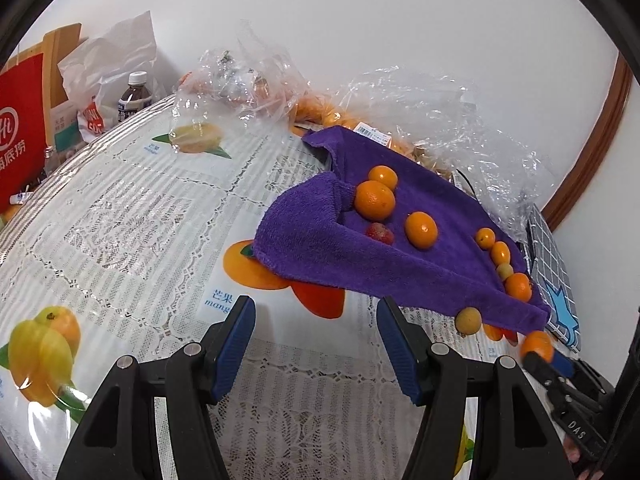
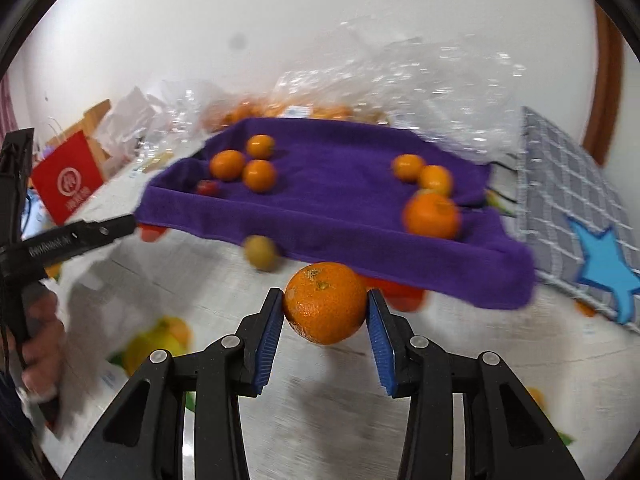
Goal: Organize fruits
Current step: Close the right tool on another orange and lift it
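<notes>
A purple towel (image 1: 400,248) lies on the table with two groups of fruit on it. The left group is three oranges (image 1: 375,200) and a strawberry (image 1: 380,234); a row of small oranges (image 1: 500,252) runs along its right side. A yellow-green fruit (image 1: 468,320) sits on the tablecloth at the towel's front edge, also in the right wrist view (image 2: 261,253). My right gripper (image 2: 325,296) is shut on an orange (image 2: 325,304) just in front of the towel (image 2: 340,200). My left gripper (image 1: 316,308) is open over the tablecloth, nothing between its fingers.
Clear plastic bags (image 1: 320,112) holding more oranges lie behind the towel. A grey checked cloth with a blue star (image 1: 556,280) is at the right. A red bag (image 1: 20,132), white bags and a bottle (image 1: 134,98) stand at the far left. A lace-patterned tablecloth (image 1: 140,220) covers the table.
</notes>
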`<state>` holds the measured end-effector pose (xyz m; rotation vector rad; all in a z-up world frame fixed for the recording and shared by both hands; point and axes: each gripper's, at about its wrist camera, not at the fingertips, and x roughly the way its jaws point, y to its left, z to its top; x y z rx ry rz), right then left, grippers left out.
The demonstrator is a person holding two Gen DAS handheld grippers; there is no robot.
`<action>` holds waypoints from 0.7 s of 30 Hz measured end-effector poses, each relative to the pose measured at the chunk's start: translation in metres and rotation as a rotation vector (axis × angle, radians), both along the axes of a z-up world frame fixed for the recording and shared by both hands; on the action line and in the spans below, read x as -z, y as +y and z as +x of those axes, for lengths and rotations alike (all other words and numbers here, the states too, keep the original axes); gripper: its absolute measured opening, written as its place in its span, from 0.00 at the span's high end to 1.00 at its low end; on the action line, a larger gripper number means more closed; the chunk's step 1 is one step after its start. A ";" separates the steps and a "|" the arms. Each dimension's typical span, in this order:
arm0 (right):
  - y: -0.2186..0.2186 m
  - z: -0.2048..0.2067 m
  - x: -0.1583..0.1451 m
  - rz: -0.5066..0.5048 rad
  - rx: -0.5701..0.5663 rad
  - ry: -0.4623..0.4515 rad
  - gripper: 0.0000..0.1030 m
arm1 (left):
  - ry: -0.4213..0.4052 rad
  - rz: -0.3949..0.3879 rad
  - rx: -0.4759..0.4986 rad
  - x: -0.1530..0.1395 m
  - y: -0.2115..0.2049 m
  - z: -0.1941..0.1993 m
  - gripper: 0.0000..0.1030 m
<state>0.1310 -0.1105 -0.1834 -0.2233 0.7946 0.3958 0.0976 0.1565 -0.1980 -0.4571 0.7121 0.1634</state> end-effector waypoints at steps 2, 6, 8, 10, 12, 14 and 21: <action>-0.018 0.002 -0.001 -0.001 0.013 -0.005 0.60 | -0.004 0.001 0.005 0.000 0.000 0.000 0.42; -0.040 0.007 0.007 0.037 0.045 0.053 0.60 | -0.007 0.001 0.031 -0.001 -0.003 0.002 0.42; -0.044 0.010 0.011 0.067 0.040 0.094 0.60 | -0.009 -0.003 0.048 -0.001 -0.004 0.002 0.42; -0.046 0.009 0.010 0.092 0.035 0.088 0.60 | -0.019 -0.005 0.085 -0.002 -0.008 0.002 0.43; -0.046 0.007 0.009 0.099 0.040 0.084 0.60 | -0.021 0.004 0.106 -0.003 -0.011 0.000 0.43; -0.049 0.005 0.009 0.115 0.045 0.086 0.60 | -0.023 0.004 0.124 -0.003 -0.014 0.000 0.43; -0.059 0.001 0.006 0.162 0.075 0.072 0.60 | 0.033 0.071 0.216 0.000 -0.050 0.001 0.43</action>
